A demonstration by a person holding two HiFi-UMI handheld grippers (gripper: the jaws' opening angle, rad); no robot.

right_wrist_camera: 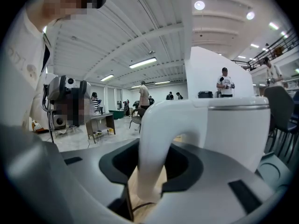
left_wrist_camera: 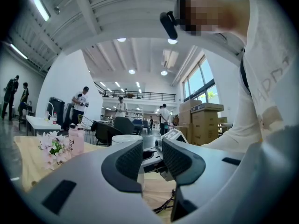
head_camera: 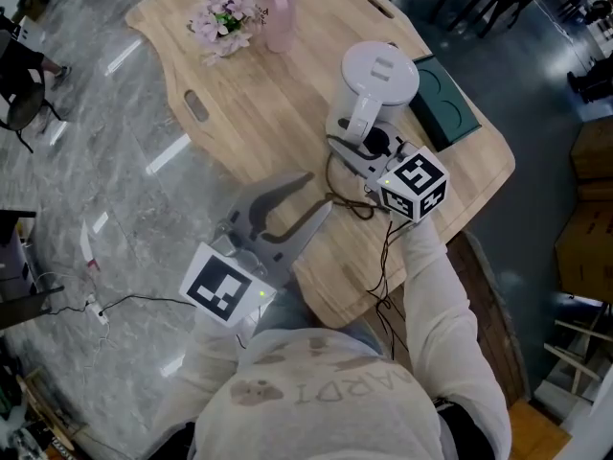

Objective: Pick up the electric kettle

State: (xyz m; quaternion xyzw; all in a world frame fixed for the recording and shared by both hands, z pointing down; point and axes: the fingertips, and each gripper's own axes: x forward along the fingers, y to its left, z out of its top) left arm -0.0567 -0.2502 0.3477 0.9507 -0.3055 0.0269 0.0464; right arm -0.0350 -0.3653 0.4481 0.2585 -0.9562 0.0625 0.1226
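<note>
The white electric kettle (head_camera: 380, 73) stands on the wooden table (head_camera: 249, 113) near its right edge, with its handle (head_camera: 361, 118) facing me. My right gripper (head_camera: 367, 145) reaches in level from the near side, and the handle (right_wrist_camera: 156, 139) fills the gap between its dark pads, which press on both sides of it. The kettle body (right_wrist_camera: 233, 125) rises just behind. My left gripper (head_camera: 319, 192) hovers over the table's near edge to the kettle's left, jaws spread open with nothing between them. In the left gripper view (left_wrist_camera: 153, 157) the kettle (left_wrist_camera: 125, 140) shows beyond the pads.
A black cord (head_camera: 359, 209) trails from the kettle over the table's near edge. A dark green box (head_camera: 445, 99) lies right of the kettle. Pink flowers (head_camera: 222, 15) and a pink bottle (head_camera: 278, 8) stand at the far end. Marble floor lies to the left.
</note>
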